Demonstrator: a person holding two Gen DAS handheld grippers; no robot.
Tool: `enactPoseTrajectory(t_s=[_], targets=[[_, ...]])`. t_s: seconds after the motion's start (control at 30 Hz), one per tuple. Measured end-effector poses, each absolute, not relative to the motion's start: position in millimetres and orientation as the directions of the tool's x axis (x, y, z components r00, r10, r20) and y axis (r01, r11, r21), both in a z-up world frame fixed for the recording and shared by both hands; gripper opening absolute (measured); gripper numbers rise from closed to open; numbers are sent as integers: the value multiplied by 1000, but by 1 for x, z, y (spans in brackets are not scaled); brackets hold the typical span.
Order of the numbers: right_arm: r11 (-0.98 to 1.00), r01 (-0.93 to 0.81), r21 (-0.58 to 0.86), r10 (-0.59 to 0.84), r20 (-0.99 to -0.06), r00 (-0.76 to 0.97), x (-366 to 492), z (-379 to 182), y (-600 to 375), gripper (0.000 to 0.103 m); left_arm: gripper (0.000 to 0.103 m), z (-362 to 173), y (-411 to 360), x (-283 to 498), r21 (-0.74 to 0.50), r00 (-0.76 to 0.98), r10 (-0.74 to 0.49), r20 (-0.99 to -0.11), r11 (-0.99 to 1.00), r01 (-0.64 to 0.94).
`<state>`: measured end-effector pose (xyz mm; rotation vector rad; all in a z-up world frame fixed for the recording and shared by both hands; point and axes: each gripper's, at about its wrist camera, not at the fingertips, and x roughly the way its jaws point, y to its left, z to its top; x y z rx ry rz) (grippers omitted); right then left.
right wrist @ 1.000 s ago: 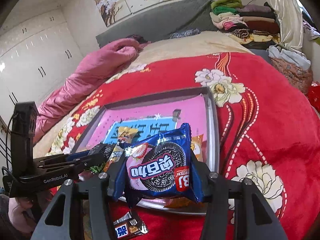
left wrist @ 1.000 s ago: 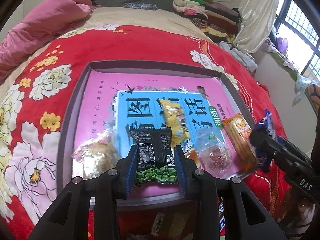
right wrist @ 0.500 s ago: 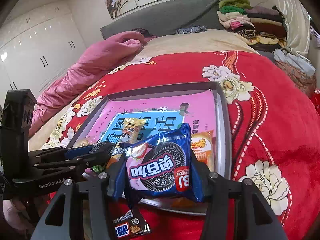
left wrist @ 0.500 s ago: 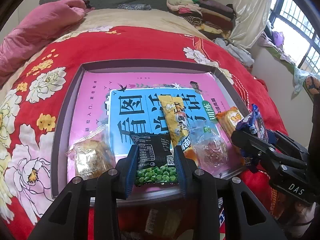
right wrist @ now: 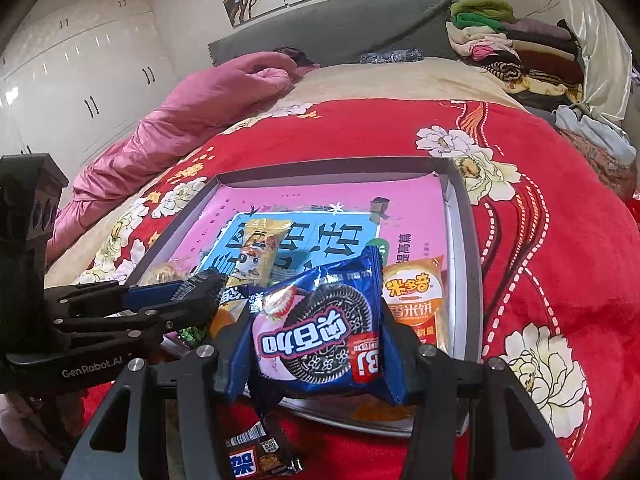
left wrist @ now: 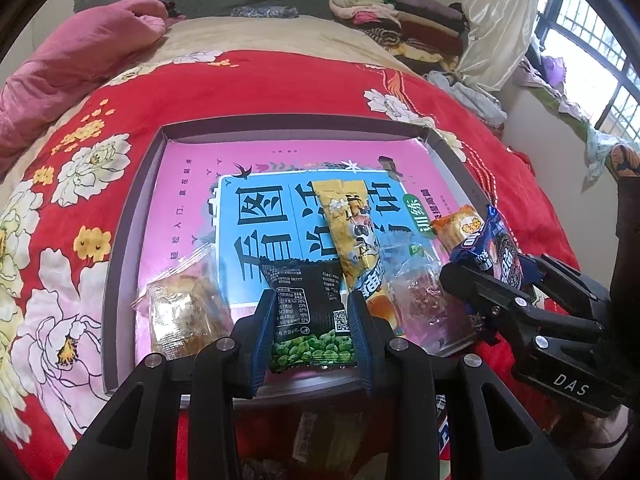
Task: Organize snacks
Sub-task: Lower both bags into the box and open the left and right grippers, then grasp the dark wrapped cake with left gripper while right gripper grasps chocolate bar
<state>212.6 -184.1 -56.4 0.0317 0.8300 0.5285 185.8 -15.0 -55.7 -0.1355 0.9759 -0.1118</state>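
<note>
**Both tools loaded and poised at the tray's near edge**

Left tool (left wrist: 310,330) was closed on the black-and-green pea packet (left wrist: 310,320), its blue pads pressing the packet's two sides, with the packet's lower end over the near rim of the grey tray (left wrist: 132,216). Right tool (right wrist: 316,344) was clamped on the blue cookie packet (right wrist: 320,320), held above the tray's near right corner, just beside the orange rice-cracker packet (right wrist: 416,296).

Against the frames from a second before, little had changed in the grips: both packets sat between the same pads in the same way. What had changed was framing. In the left view the tray and its pink-and-blue book (left wrist: 256,216) had slid slightly, and the right tool with its cookie packet had crept further in from the right edge, closer to the clear-wrapped snack (left wrist: 418,300). In the right view the yellow bar packet (right wrist: 256,252) and the cracker packet showed more fully.

My reading was that both packets were about to be set down inside the tray, neither yet released. A small dark packet (right wrist: 256,456) lay on the red bedspread (right wrist: 560,240) outside the tray, not yet sorted.
</note>
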Motion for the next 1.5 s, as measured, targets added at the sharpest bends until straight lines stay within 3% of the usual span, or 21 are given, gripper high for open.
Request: enactPoseTrajectory(t_s=[0.4, 0.77, 1.03, 1.5], targets=[[881, -417, 224, 442, -704, 556, 213, -56, -185, 60, 38, -53, -14, 183, -169, 557, -163, -814, 985, 41], [881, -415, 230, 455, -654, 605, 201, -38, -195, 68, 59, -26, 2, 168, -178, 596, -161, -787, 984, 30], [871, -437, 226, 477, -603, 639, 182, -19, -201, 71, 64, -13, 11, 146, -178, 593, -164, -788, 983, 37], [861, -381, 337, 504, -668, 548, 140, -22, -202, 72, 68, -42, 29, 100, -108, 502, -112, -858, 993, 37]])
